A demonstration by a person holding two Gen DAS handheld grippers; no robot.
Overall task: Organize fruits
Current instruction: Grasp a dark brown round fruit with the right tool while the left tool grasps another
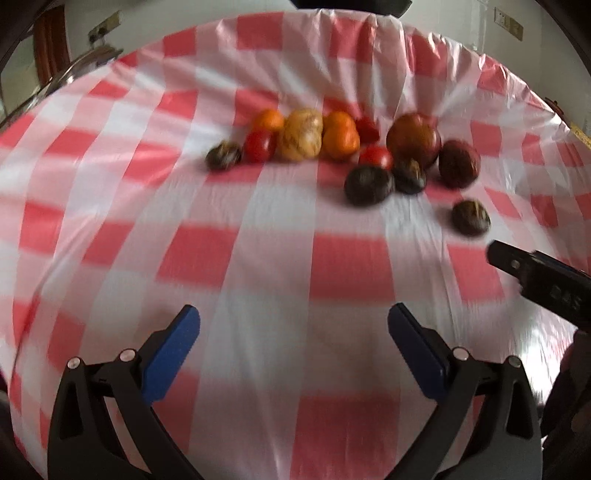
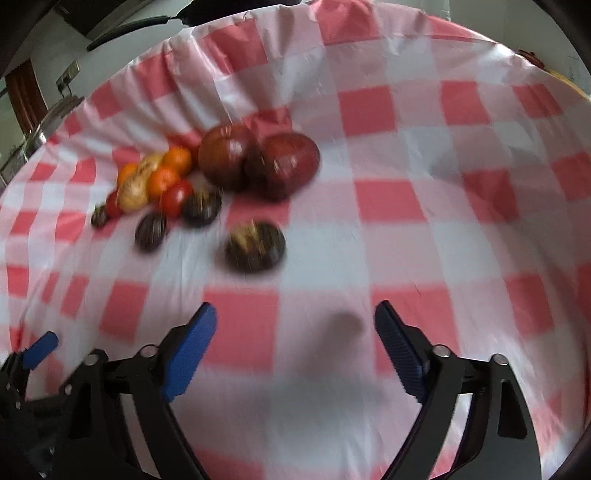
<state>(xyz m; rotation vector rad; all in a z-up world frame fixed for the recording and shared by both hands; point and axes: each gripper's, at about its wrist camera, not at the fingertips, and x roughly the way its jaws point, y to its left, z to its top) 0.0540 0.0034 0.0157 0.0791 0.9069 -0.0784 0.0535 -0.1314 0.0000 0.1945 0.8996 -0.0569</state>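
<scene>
A cluster of fruits lies on the red-and-white checked tablecloth: oranges, a tan melon-like fruit, small red fruits, a large dark red apple and several dark round fruits. One dark fruit lies apart, nearest my right gripper. My left gripper is open and empty, well short of the cluster. My right gripper is open and empty too. The apples and oranges show at left in the right wrist view.
Part of the right gripper shows at the right edge of the left wrist view. A fingertip of the left gripper shows at lower left in the right wrist view. The table's far edge meets a wall.
</scene>
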